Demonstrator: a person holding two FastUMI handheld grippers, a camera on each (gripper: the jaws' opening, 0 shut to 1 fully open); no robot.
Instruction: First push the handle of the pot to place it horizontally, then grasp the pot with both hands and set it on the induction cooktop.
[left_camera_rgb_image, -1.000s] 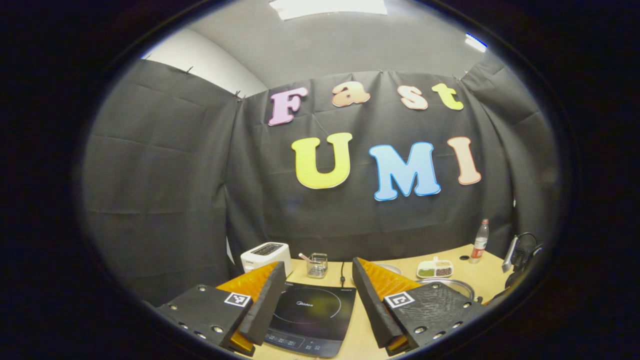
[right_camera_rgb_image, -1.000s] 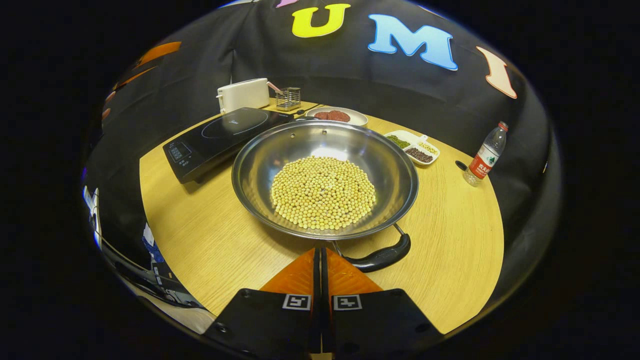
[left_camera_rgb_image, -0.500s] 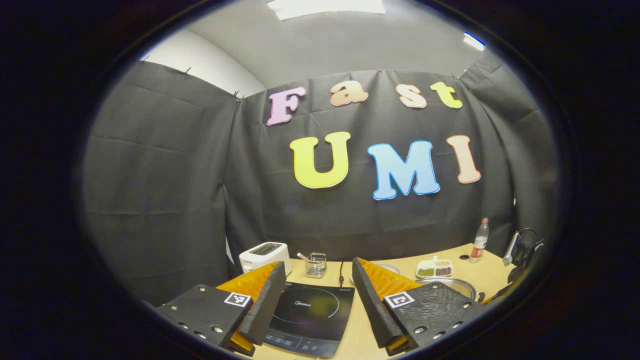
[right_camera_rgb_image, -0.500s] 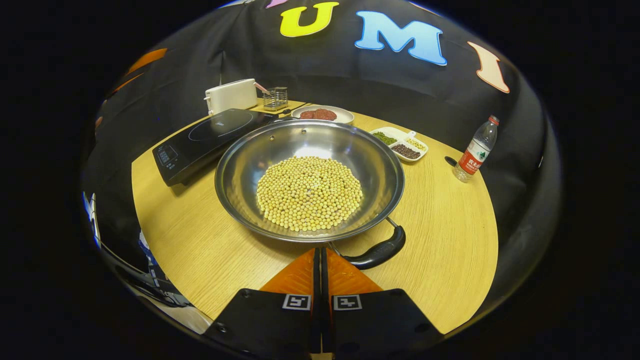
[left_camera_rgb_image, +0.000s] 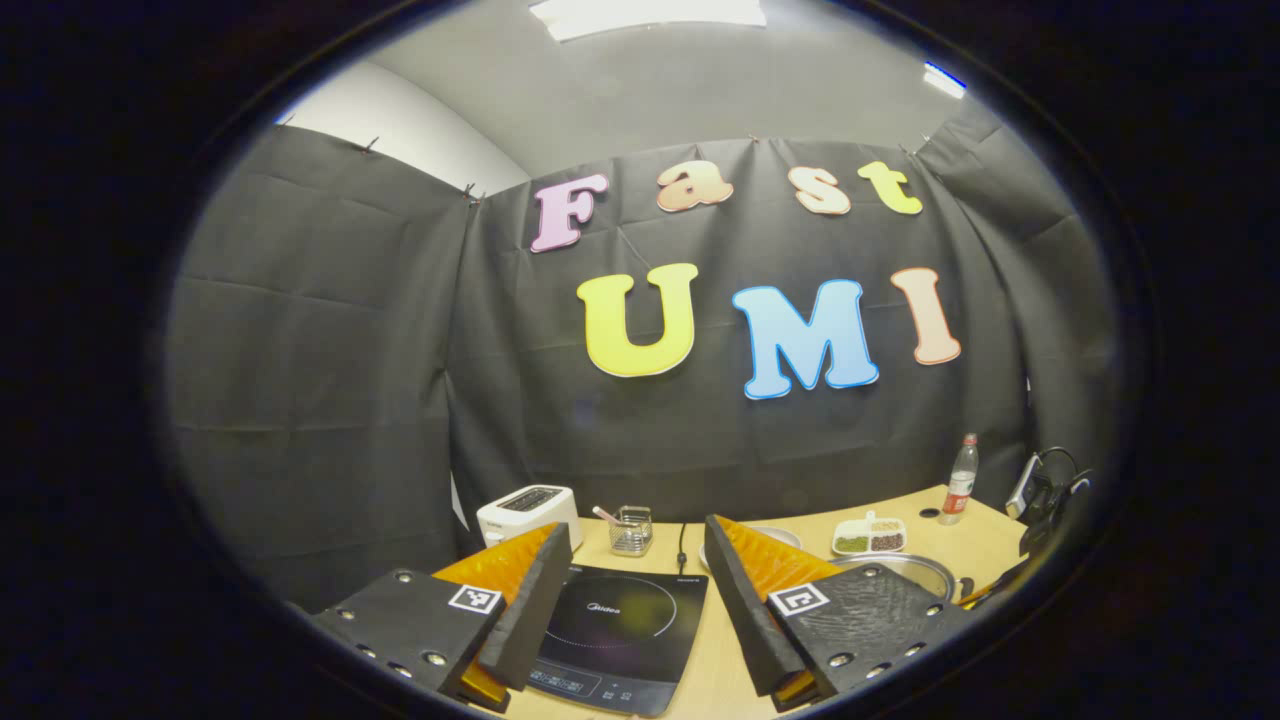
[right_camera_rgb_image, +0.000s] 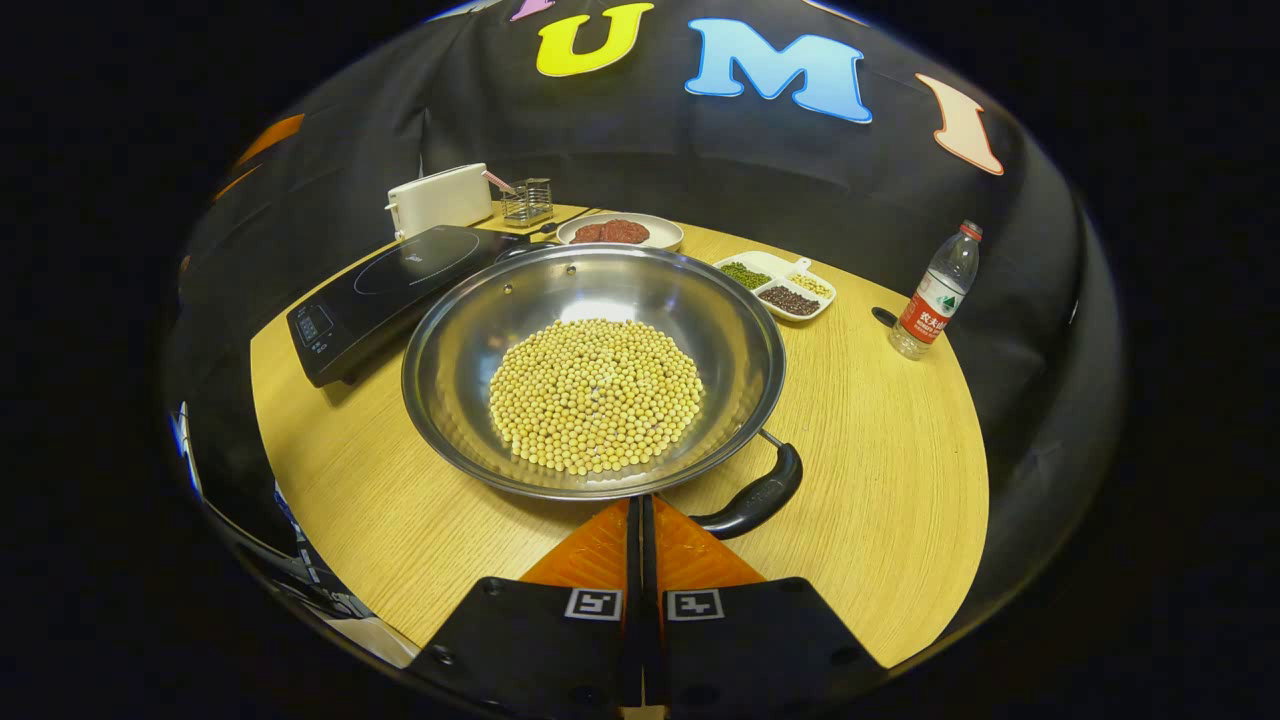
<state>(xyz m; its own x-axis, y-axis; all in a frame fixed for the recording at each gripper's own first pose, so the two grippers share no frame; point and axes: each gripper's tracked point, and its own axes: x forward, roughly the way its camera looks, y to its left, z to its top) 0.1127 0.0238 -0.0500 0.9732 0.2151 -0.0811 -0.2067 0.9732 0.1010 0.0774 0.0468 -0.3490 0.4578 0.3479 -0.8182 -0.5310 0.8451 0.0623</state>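
A wide steel pot (right_camera_rgb_image: 470, 340) filled with yellow beans sits on the wooden table (right_camera_rgb_image: 400, 500). Its black handle (right_camera_rgb_image: 755, 497) points toward me and slants to the right. My right gripper (right_camera_rgb_image: 640, 503) is shut and empty, its tips at the pot's near rim, with the handle's near end against its right side. The black induction cooktop (right_camera_rgb_image: 390, 285) lies to the left of the pot. In the left gripper view, my left gripper (left_camera_rgb_image: 636, 530) hangs open above the cooktop (left_camera_rgb_image: 620, 625). The pot's rim (left_camera_rgb_image: 900, 567) peeks out to its right.
A white toaster (right_camera_rgb_image: 440, 197) and a small wire rack (right_camera_rgb_image: 527, 200) stand behind the cooktop. A plate of red beans (right_camera_rgb_image: 620, 232) and a divided dish (right_camera_rgb_image: 775, 285) sit beyond the pot. A water bottle (right_camera_rgb_image: 935, 292) stands at the far right.
My right gripper has slid rightward along the pot's near rim, and the handle has swung a little further right and away. The left gripper has barely moved.
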